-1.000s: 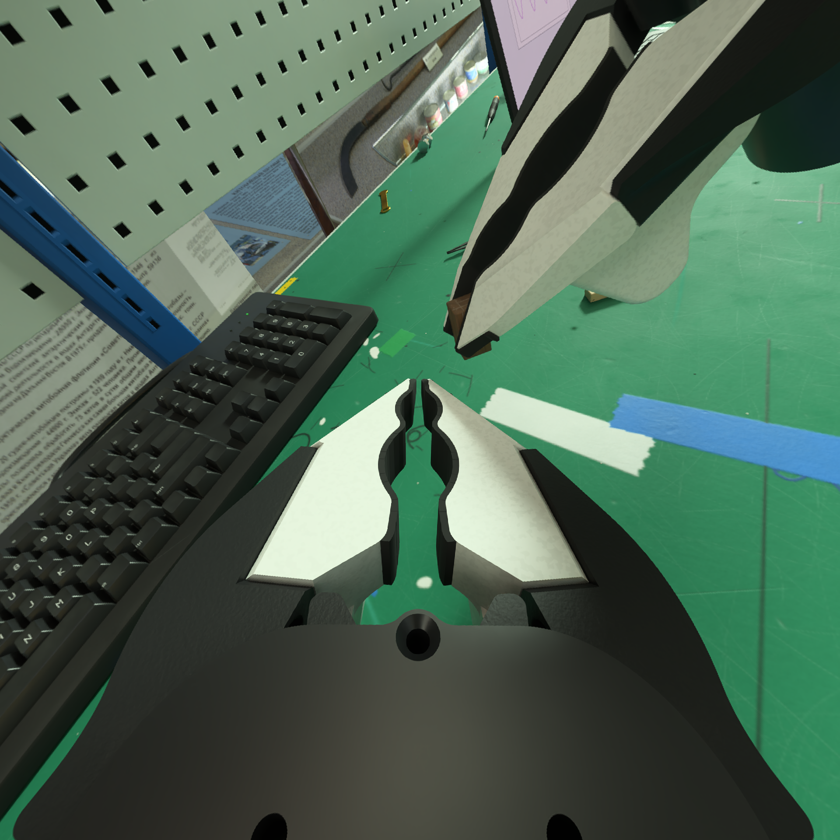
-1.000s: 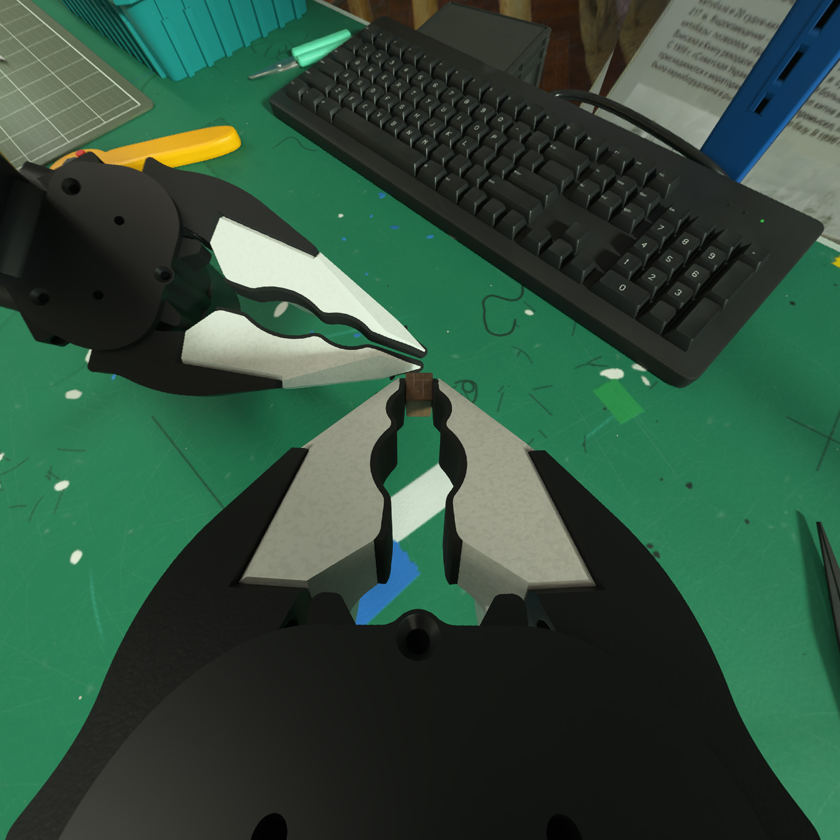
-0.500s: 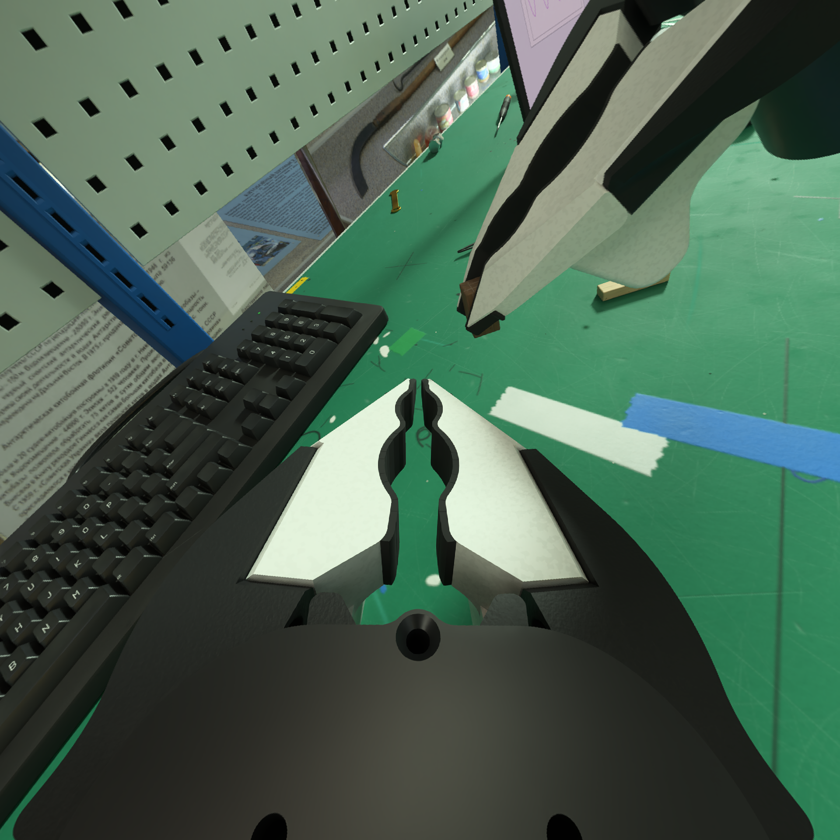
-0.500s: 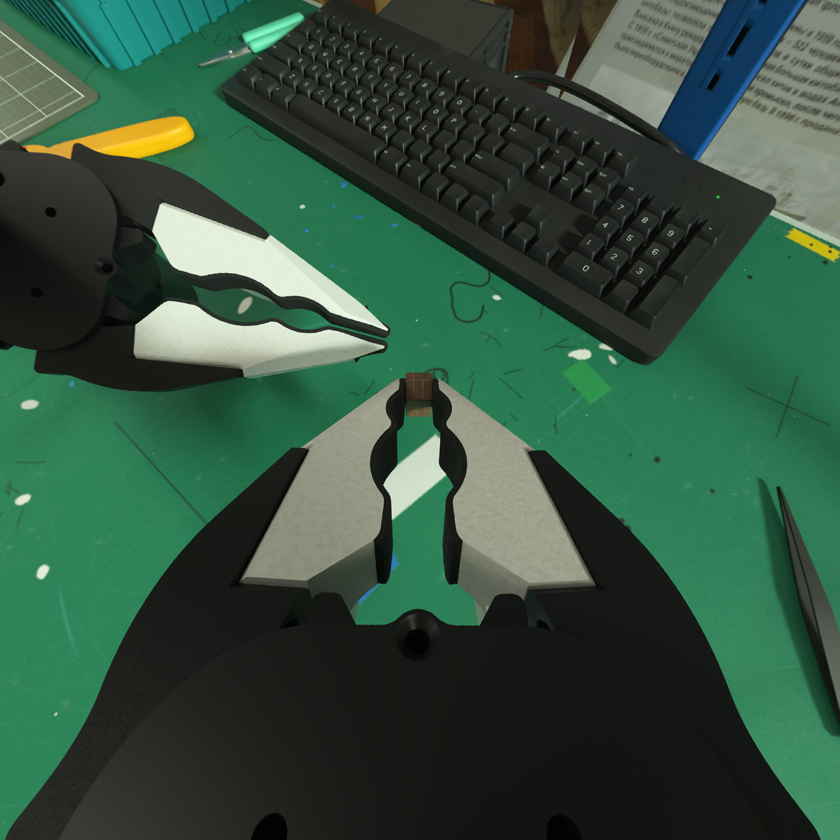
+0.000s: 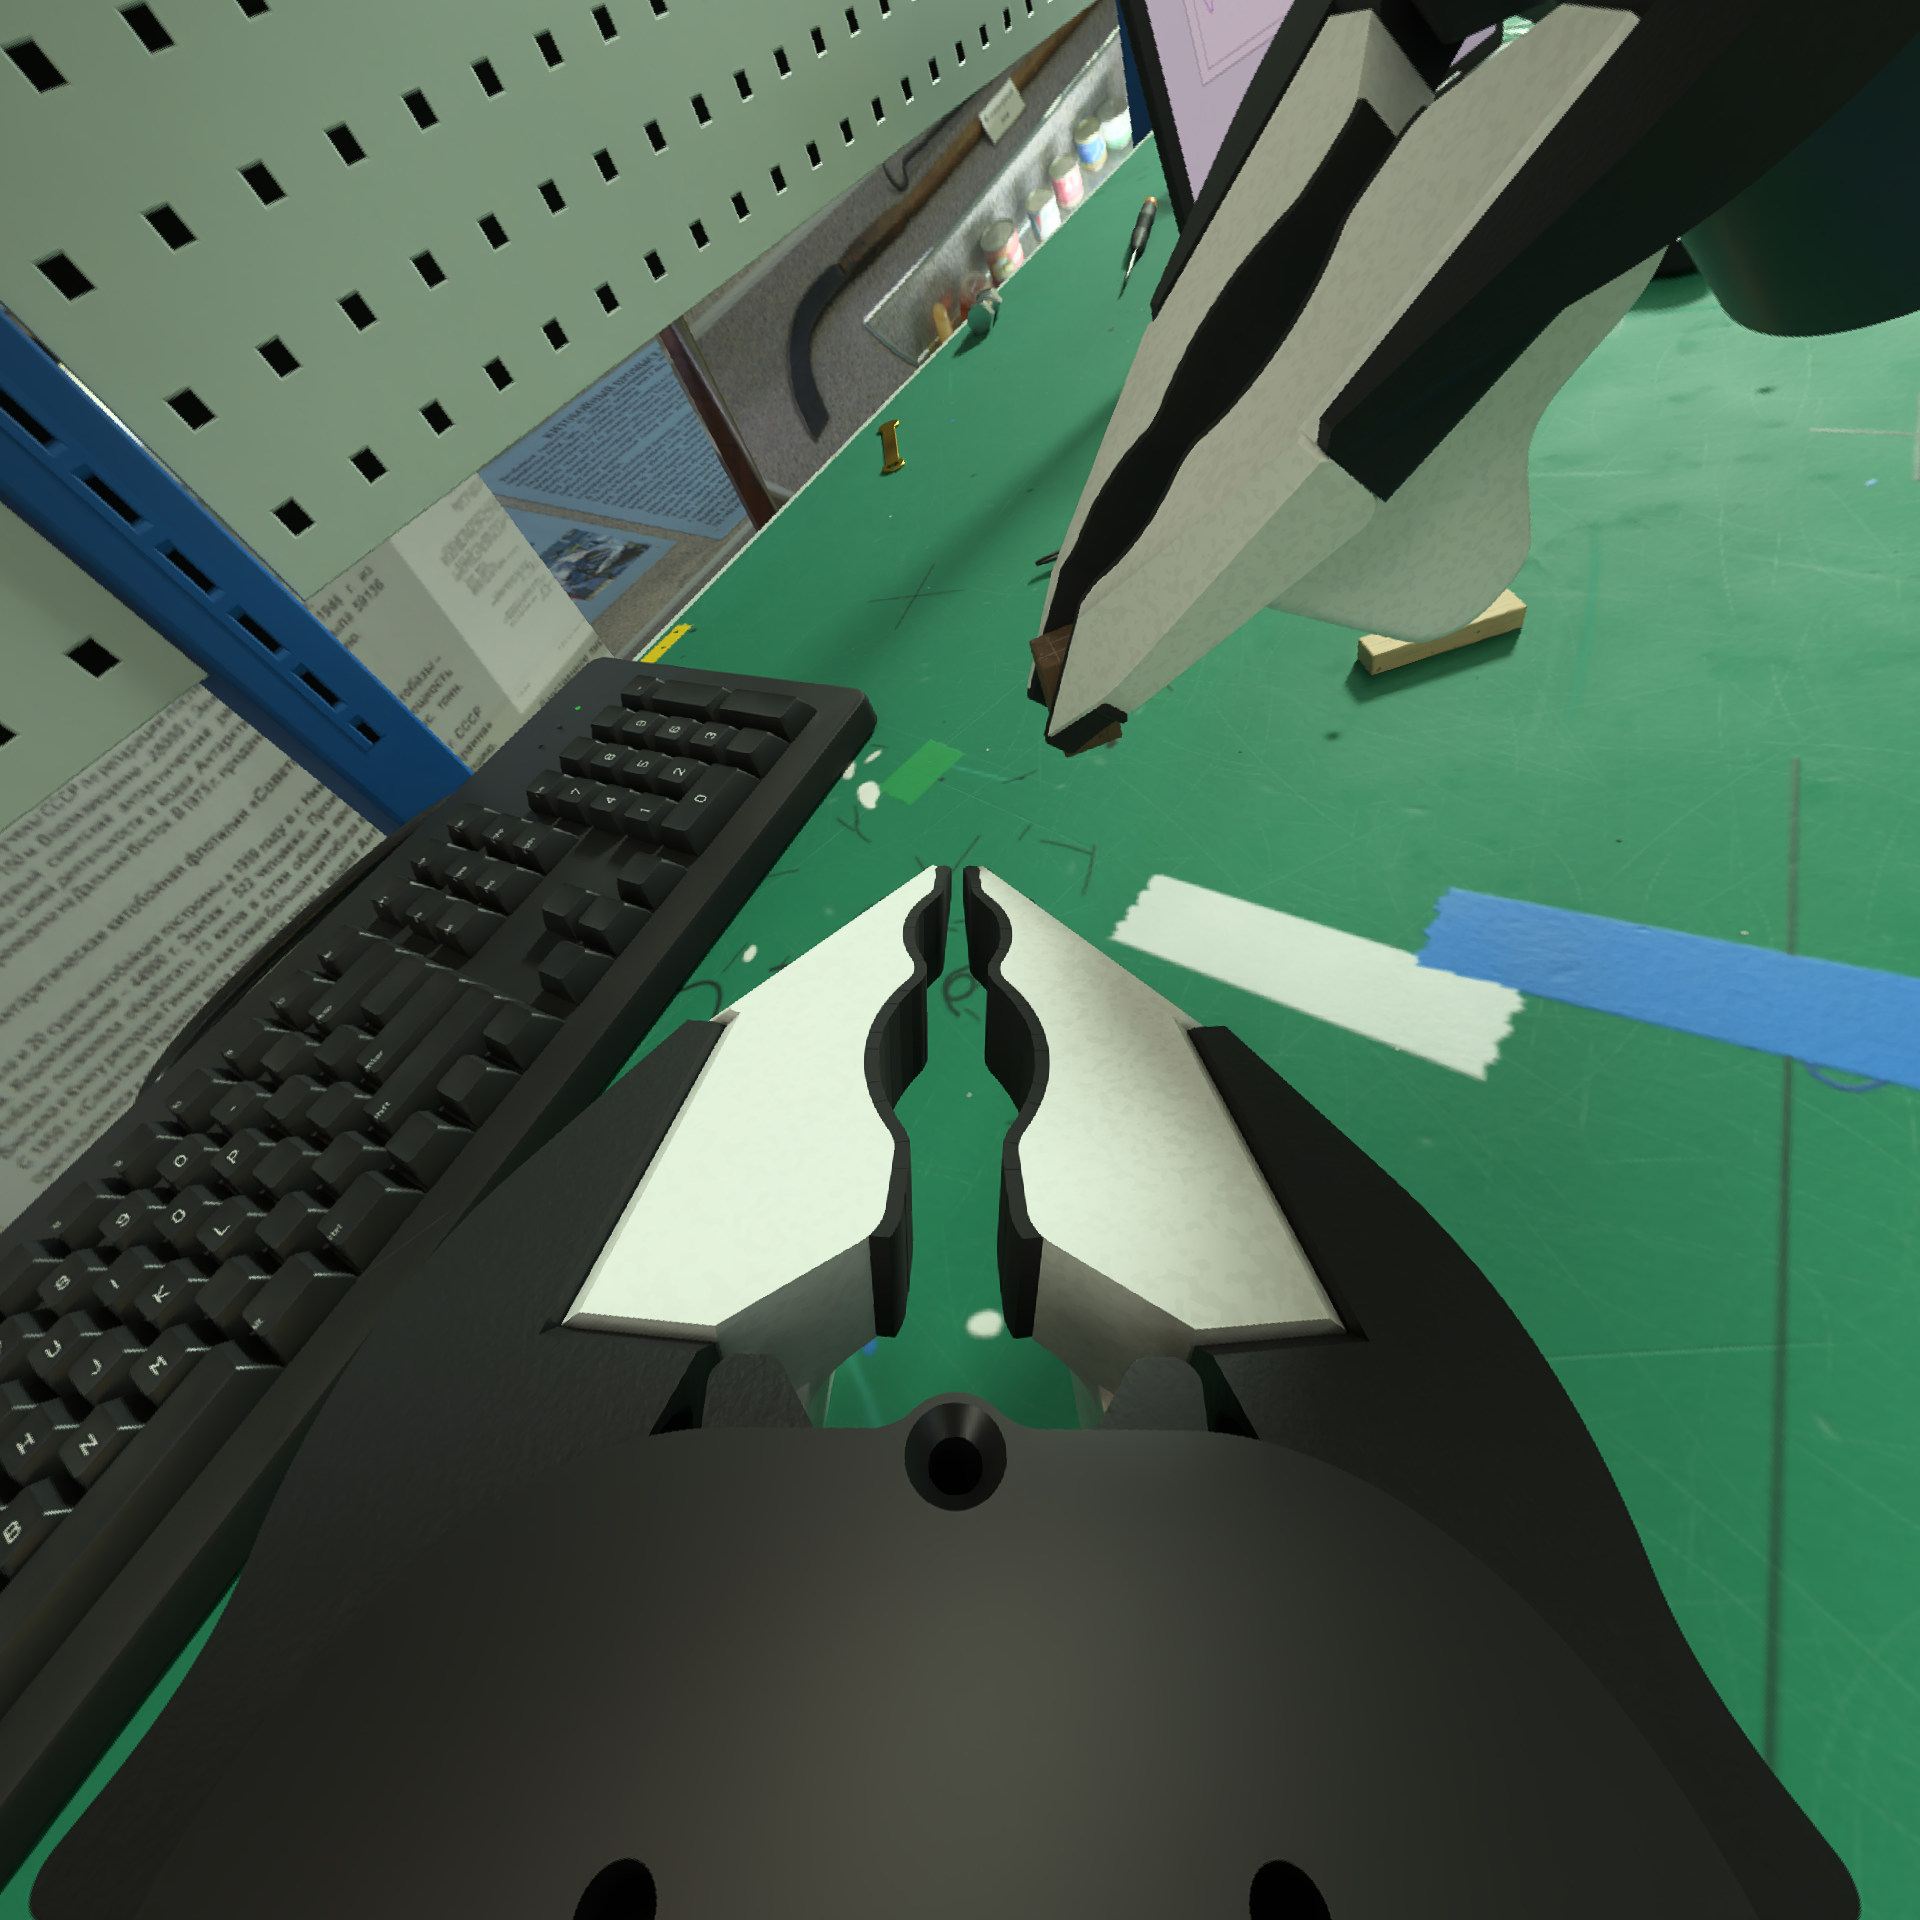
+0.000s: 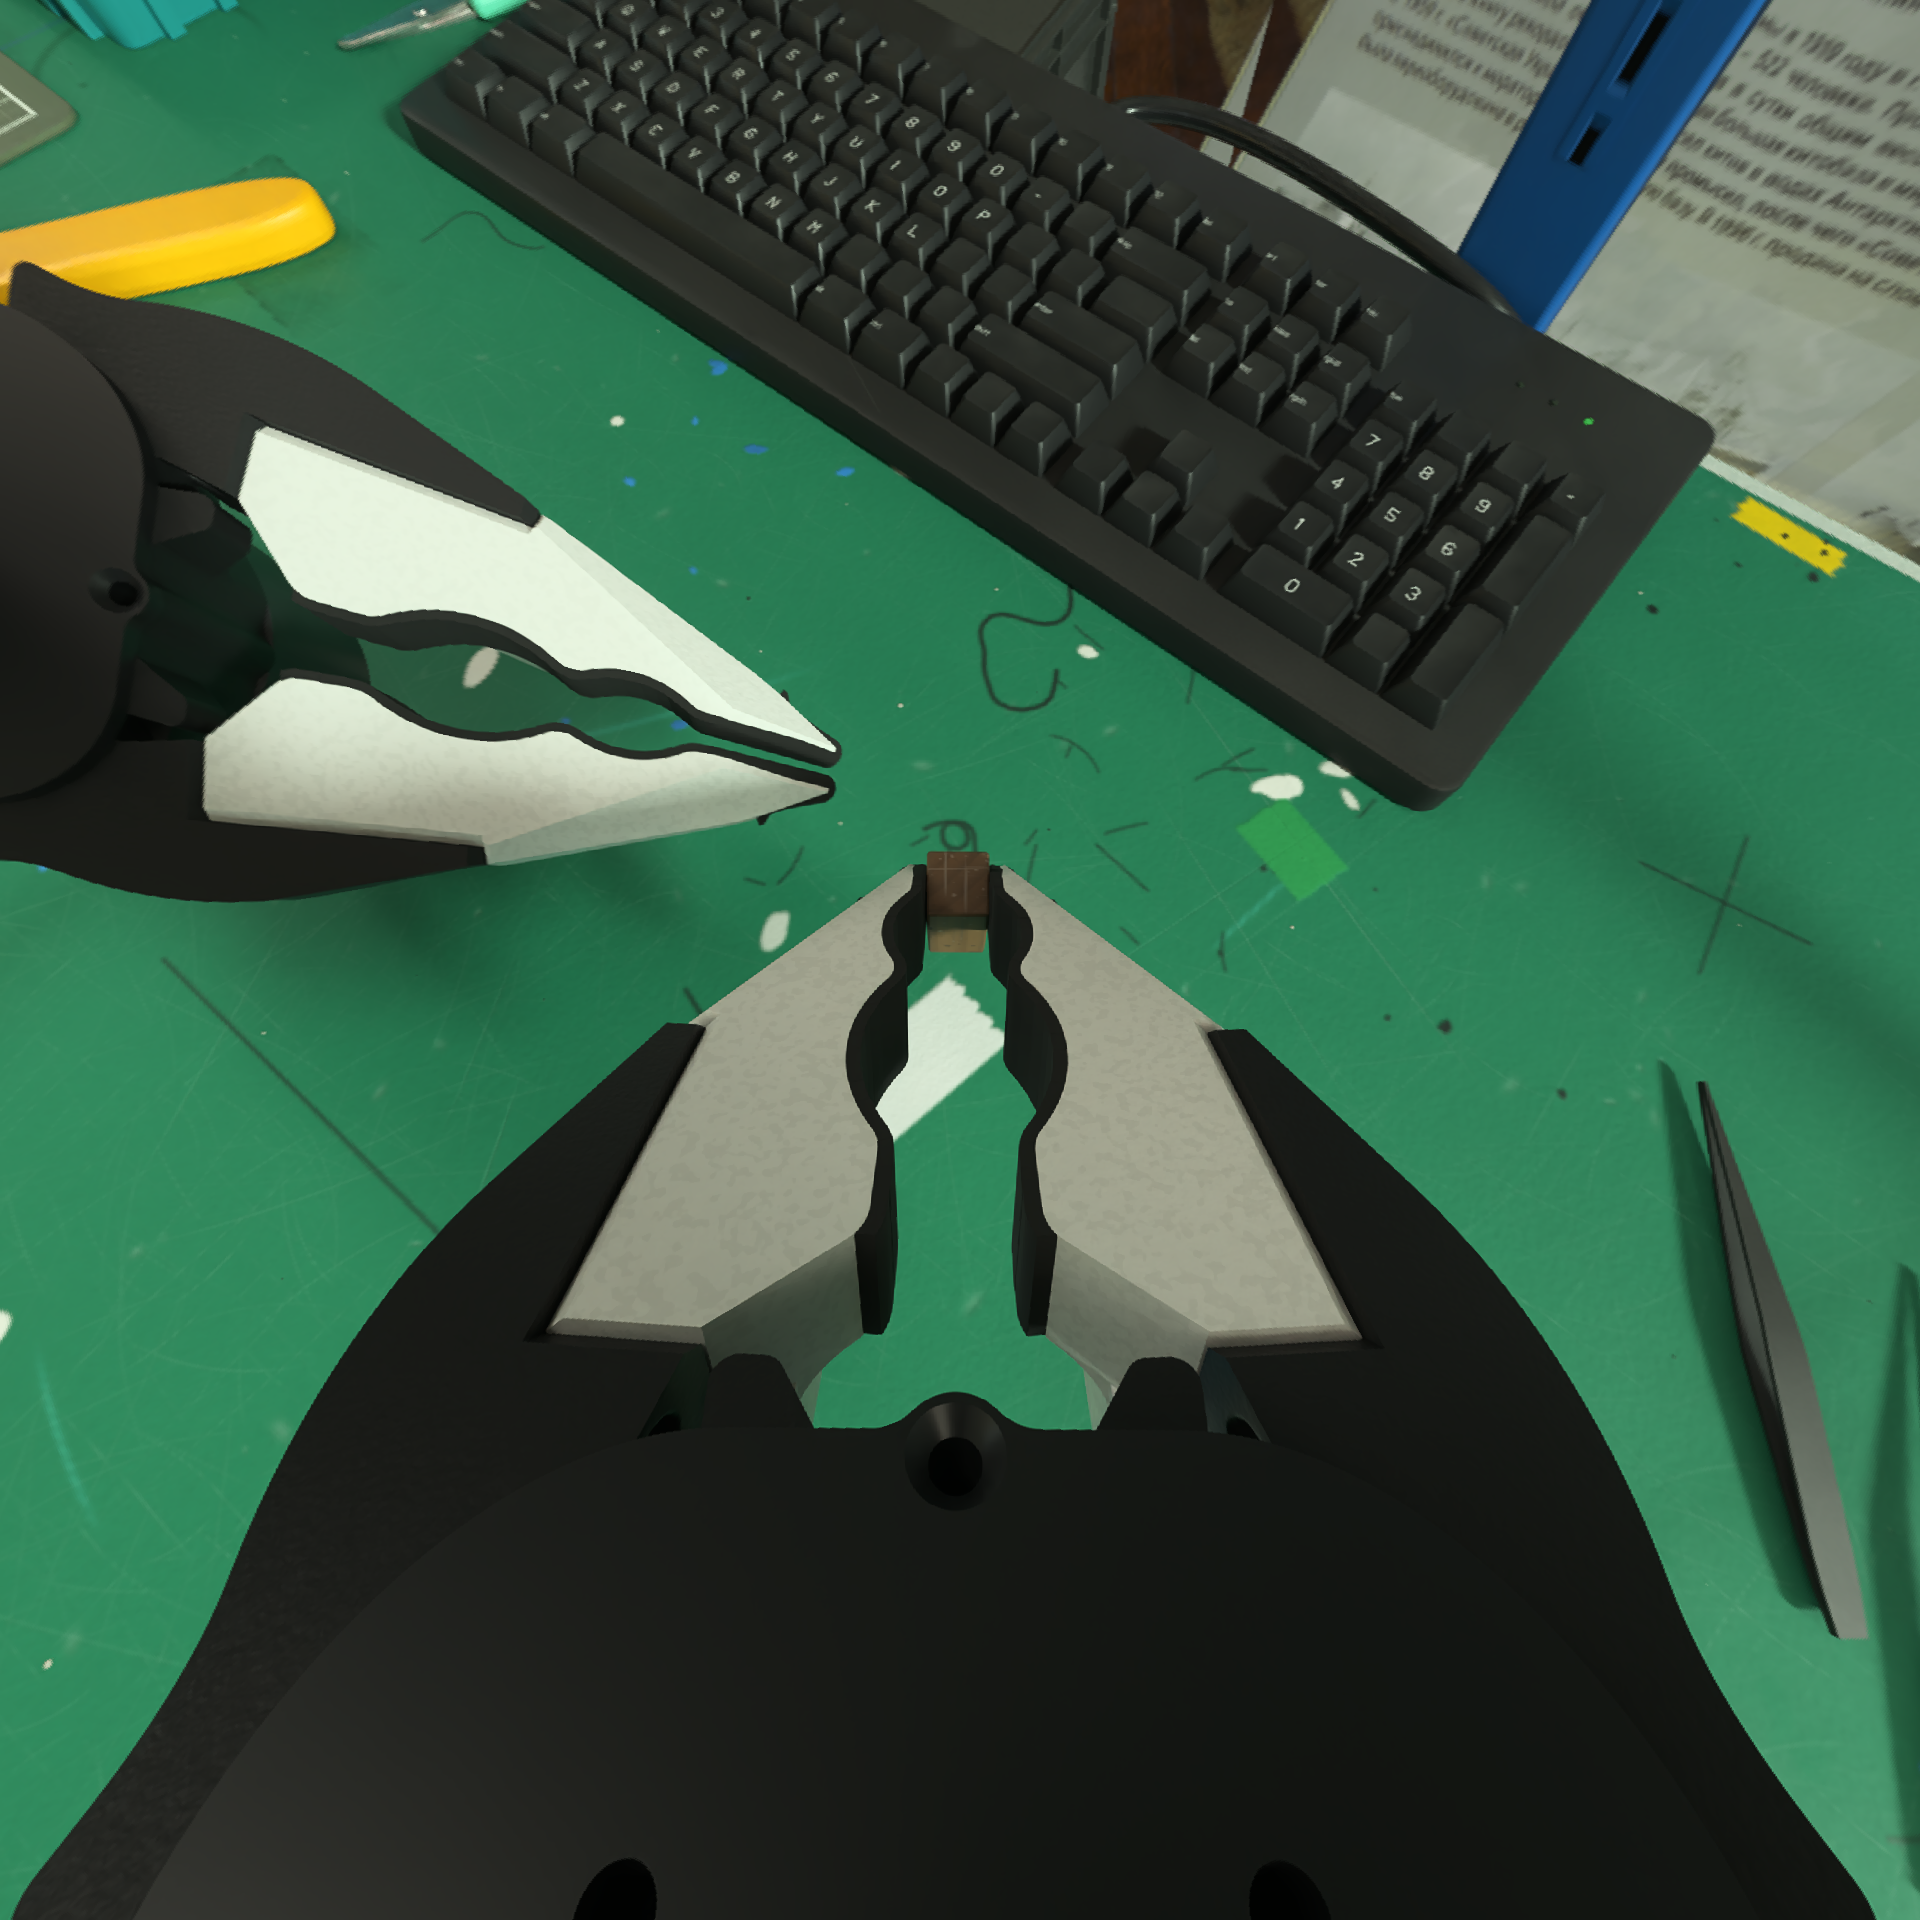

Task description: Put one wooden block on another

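Note:
My right gripper is shut on a small dark brown wooden block, held at its fingertips above the green mat. In the left wrist view the same gripper hangs ahead and to the right, with the brown block showing at its tips. A pale flat wooden block lies on the mat beyond it, partly hidden by the right gripper. My left gripper is shut and empty, low over the mat. In the right wrist view it points in from the left, a short way from the held block.
A black keyboard lies along the pegboard wall, left of both grippers. White tape and blue tape are stuck on the mat. Black tweezers lie at the right, a yellow tool at the far left.
The right gripper has carried the brown block away from the left gripper's tips, widening the gap. The pale block has come into view behind it. Both grippers stay shut.

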